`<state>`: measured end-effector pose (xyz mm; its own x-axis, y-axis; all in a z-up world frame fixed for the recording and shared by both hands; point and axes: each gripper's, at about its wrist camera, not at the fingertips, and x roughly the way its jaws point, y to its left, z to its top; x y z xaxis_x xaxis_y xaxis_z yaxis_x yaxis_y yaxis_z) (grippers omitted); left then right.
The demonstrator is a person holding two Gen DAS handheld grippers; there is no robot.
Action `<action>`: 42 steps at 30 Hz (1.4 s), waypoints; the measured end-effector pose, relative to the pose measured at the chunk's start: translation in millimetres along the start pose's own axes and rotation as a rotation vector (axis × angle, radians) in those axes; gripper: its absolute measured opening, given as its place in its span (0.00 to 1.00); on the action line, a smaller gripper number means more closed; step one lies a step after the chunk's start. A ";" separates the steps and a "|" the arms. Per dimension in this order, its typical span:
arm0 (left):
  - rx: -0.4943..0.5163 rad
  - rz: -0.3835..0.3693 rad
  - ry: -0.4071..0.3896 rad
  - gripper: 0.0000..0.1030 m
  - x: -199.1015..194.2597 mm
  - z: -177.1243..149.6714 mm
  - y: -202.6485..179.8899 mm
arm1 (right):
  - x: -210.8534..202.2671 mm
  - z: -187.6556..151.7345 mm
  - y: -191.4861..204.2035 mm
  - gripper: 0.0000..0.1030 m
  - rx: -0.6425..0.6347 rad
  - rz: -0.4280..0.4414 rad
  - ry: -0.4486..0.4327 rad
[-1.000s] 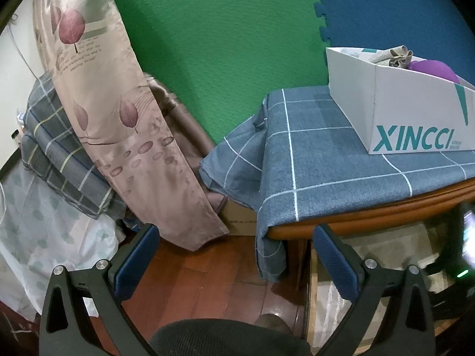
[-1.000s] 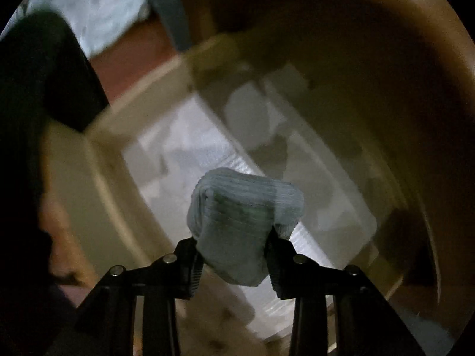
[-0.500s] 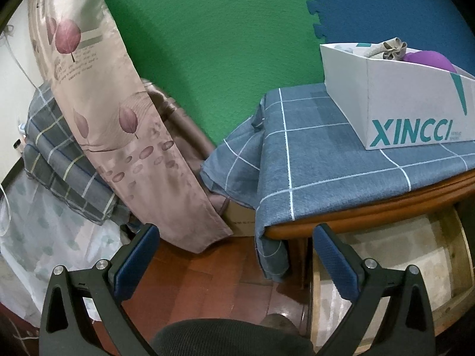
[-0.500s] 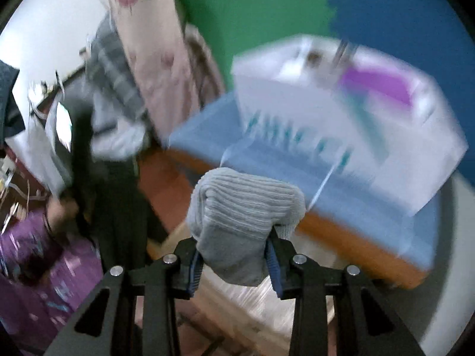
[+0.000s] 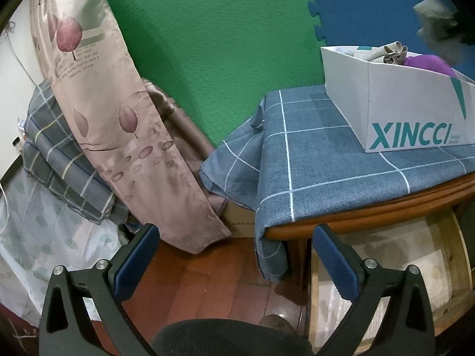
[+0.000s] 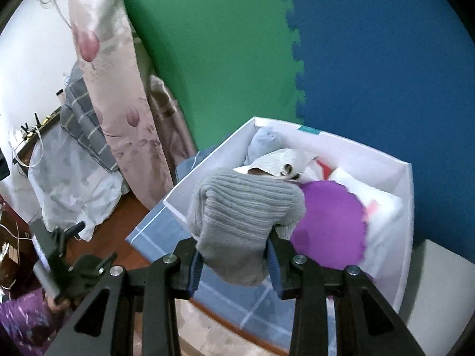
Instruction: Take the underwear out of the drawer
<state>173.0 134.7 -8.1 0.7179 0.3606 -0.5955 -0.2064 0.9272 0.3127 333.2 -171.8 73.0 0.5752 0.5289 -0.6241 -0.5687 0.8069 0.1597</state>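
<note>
My right gripper [image 6: 234, 270] is shut on a grey ribbed piece of underwear [image 6: 243, 219] and holds it in the air over the front edge of a white XINCCI box [image 6: 403, 178]. The box holds a purple garment [image 6: 332, 225] and other folded clothes. The same box [image 5: 415, 109] stands on a table with a blue checked cloth [image 5: 320, 154] in the left wrist view, with the held underwear blurred above it [image 5: 433, 17]. The open wooden drawer [image 5: 415, 261] shows below the table edge. My left gripper [image 5: 234, 261] is open and empty, low over the floor beside the table.
A pink leaf-print curtain [image 5: 98, 112] hangs left of the table, with folded checked bedding [image 5: 59, 172] behind it. Green and blue foam mats [image 5: 207, 44] cover the wall. The floor [image 5: 213, 284] is red-brown wood. A grey surface [image 6: 439, 284] lies right of the box.
My right gripper has lifted the grey underwear out of the drawer and up to the white box on the table. The left gripper has barely moved.
</note>
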 end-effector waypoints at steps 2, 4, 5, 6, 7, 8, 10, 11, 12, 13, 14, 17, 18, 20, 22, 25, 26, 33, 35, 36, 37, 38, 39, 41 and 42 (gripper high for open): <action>-0.004 -0.002 0.000 1.00 0.2 0.0 -0.2 | 22.5 7.5 -2.0 0.36 0.015 -0.002 0.023; -0.010 -0.008 0.000 1.00 0.4 0.8 0.6 | 42.9 11.4 -4.0 0.36 0.037 0.004 0.046; -0.013 -0.010 0.000 1.00 0.6 1.3 0.7 | 52.1 13.1 -4.1 0.36 0.047 0.011 0.063; -0.014 -0.012 0.000 1.00 0.6 1.9 1.4 | 59.9 13.9 -3.5 0.36 0.052 0.012 0.078; -0.016 -0.014 -0.001 1.00 0.8 2.3 1.6 | 66.1 14.1 -2.9 0.36 0.055 0.009 0.090; -0.015 -0.014 -0.002 1.00 0.8 2.6 1.0 | 71.8 14.6 -2.3 0.36 0.057 0.006 0.100; -0.015 -0.012 -0.002 1.00 0.9 2.0 1.7 | 80.9 15.7 -0.8 0.37 0.062 0.000 0.117; -0.014 -0.011 -0.003 1.00 1.5 2.9 0.6 | 86.2 17.1 0.2 0.37 0.063 -0.005 0.126; -0.014 -0.011 -0.004 1.00 0.8 2.7 1.4 | 88.3 17.2 0.5 0.37 0.061 -0.011 0.133; -0.014 -0.012 -0.004 1.00 1.4 3.3 1.1 | 92.7 17.7 2.0 0.37 0.057 -0.018 0.143; -0.014 -0.012 -0.003 1.00 1.5 3.5 0.8 | 97.6 18.2 3.5 0.37 0.053 -0.026 0.153; -0.012 -0.010 -0.005 1.00 1.8 4.0 0.2 | 116.2 17.5 8.4 0.38 0.041 -0.047 0.211; -0.013 -0.010 -0.004 1.00 1.8 3.6 0.4 | 121.4 16.7 10.5 0.40 0.032 -0.056 0.224; -0.014 -0.012 -0.003 1.00 2.4 4.7 -0.3 | 123.6 17.3 10.4 0.42 0.044 -0.057 0.219; -0.015 -0.012 -0.004 1.00 1.7 3.4 0.1 | 121.7 15.5 8.3 0.48 0.064 -0.047 0.208; -0.016 -0.013 -0.003 1.00 2.6 3.9 -1.4 | 106.9 9.5 8.9 0.57 0.065 -0.054 0.157; -0.016 -0.013 -0.003 1.00 2.6 4.0 -1.5 | 98.1 6.3 9.3 0.57 0.064 -0.067 0.129; -0.010 -0.009 -0.002 1.00 2.9 4.2 -3.2 | 11.1 -42.4 19.4 0.60 0.031 -0.078 -0.141; -0.008 -0.006 -0.003 1.00 2.4 4.8 -4.5 | -9.9 -67.2 26.3 0.64 0.010 -0.102 -0.196; -0.008 -0.006 -0.006 1.00 1.0 4.1 -4.2 | -19.3 -81.9 30.4 0.66 0.000 -0.114 -0.216; -0.005 -0.009 -0.008 1.00 -0.5 4.2 -5.0 | -25.3 -92.2 33.5 0.66 -0.004 -0.125 -0.228; 0.000 -0.013 -0.010 1.00 -1.9 4.3 -6.0 | -32.3 -105.6 37.1 0.67 -0.007 -0.139 -0.237; 0.007 -0.014 -0.016 1.00 -3.9 4.4 -7.4 | -38.0 -117.1 40.2 0.67 -0.006 -0.148 -0.241; 0.016 -0.036 -0.019 1.00 -7.6 5.8 -14.0 | -49.9 -139.7 47.1 0.67 0.000 -0.167 -0.254; 0.008 -0.065 -0.012 1.00 -8.7 6.7 -17.5 | -53.8 -145.6 48.7 0.67 0.004 -0.178 -0.261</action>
<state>174.8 114.7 -3.4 0.7374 0.2988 -0.6058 -0.1540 0.9476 0.2799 189.0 -199.2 3.0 0.7973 0.4288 -0.4249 -0.4438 0.8935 0.0688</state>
